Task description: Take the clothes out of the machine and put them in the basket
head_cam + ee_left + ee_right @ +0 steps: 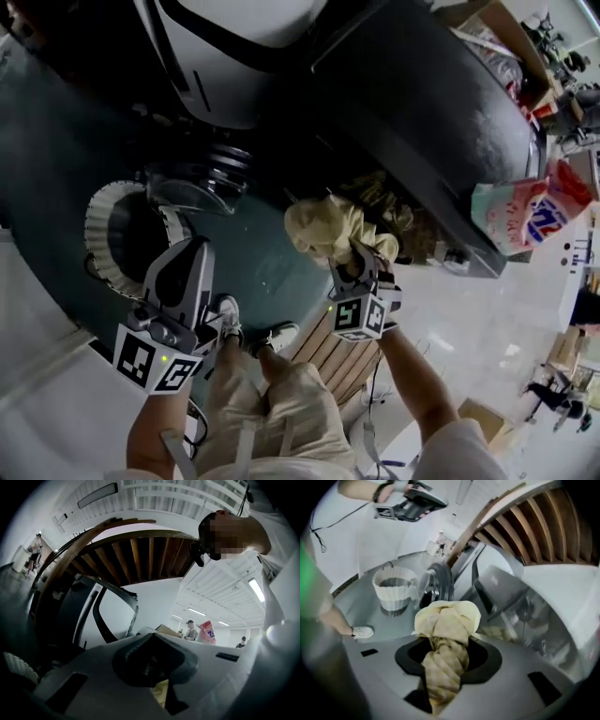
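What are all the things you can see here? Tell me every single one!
washing machine: one, white, top of the head view
machine door: one, round, clear glass, swung open
laundry basket: one, white, on the floor left of the door
cloth: one, pale yellow, bunched up in the right gripper's jaws
bag: one, pink and white, far right
slatted wooden piece: one, brown, under the right gripper
shoes: two, white, on the person's feet
left hand-held gripper: one, grey, over the basket
right hand-held gripper: one, grey, clamped on the cloth
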{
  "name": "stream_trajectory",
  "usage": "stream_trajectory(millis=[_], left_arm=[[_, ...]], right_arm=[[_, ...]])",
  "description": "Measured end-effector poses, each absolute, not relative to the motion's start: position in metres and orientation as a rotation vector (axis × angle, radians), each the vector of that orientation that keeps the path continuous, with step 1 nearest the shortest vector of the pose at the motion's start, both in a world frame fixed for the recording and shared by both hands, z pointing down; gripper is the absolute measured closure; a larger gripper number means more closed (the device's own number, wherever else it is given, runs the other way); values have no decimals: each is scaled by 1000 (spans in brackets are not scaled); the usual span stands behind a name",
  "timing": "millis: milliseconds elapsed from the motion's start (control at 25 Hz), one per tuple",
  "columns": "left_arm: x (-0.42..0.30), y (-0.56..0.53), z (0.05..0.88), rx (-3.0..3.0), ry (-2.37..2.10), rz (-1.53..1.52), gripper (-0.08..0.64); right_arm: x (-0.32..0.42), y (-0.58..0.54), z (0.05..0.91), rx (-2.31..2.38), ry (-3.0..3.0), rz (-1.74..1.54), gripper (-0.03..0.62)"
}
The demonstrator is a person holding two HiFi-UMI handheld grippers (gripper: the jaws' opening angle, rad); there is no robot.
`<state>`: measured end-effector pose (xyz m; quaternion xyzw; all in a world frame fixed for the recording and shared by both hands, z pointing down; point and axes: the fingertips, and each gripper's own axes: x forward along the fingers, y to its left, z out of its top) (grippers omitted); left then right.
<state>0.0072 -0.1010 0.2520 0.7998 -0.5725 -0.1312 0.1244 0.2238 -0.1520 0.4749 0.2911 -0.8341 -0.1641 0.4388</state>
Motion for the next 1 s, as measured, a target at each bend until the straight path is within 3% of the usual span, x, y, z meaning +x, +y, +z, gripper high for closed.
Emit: stream_trajectory(millis=[360, 720, 1000], left_arm=[[-126, 16, 150, 2018, -2078, -481, 546], [-276, 134, 127, 1677, -2332, -625, 546], [-350, 179, 129, 1497, -2435, -731, 546]], right_arm=[[128, -62, 348, 507, -2201, -446, 422], [-48, 1, 287, 288, -2267, -518, 420], [-174, 17, 277, 87, -2289, -669, 419]])
